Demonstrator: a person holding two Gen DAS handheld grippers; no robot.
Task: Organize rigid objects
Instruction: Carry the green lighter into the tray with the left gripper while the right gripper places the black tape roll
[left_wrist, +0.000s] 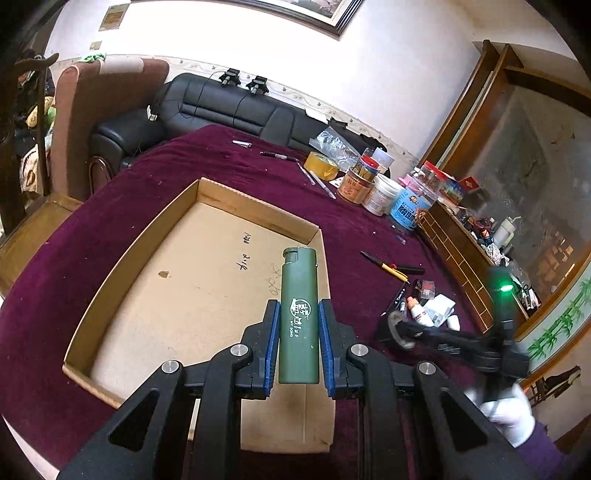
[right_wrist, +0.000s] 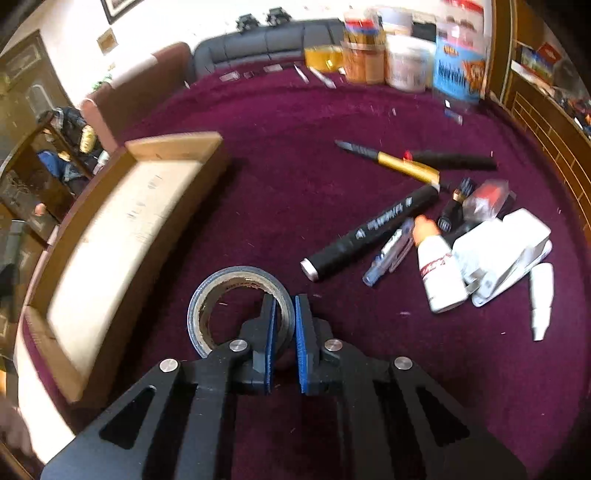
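Observation:
My left gripper (left_wrist: 298, 306) is shut on a green lighter (left_wrist: 298, 288), held upright above the right part of an open cardboard tray (left_wrist: 255, 201); the tray holds nothing. My right gripper (right_wrist: 283, 301) is shut on the wall of a grey tape roll (right_wrist: 207, 291) that rests on the purple cloth, just right of the tray (right_wrist: 173, 146). In the left wrist view the right gripper (left_wrist: 397, 328) shows blurred, held by a white-gloved hand (left_wrist: 509, 413). A pile of a black marker (right_wrist: 369, 232), a blue pen (right_wrist: 388, 254), a white glue bottle (right_wrist: 441, 273) and a white stapler (right_wrist: 506, 251) lies to the right.
A yellow-handled utility knife (right_wrist: 399, 162) lies beyond the pile. Several jars (left_wrist: 373, 188), a yellow tape roll (left_wrist: 321, 166) and pens (left_wrist: 314, 177) stand along the table's far edge. A black sofa (left_wrist: 229, 107) is behind, a wooden cabinet (left_wrist: 458, 251) on the right.

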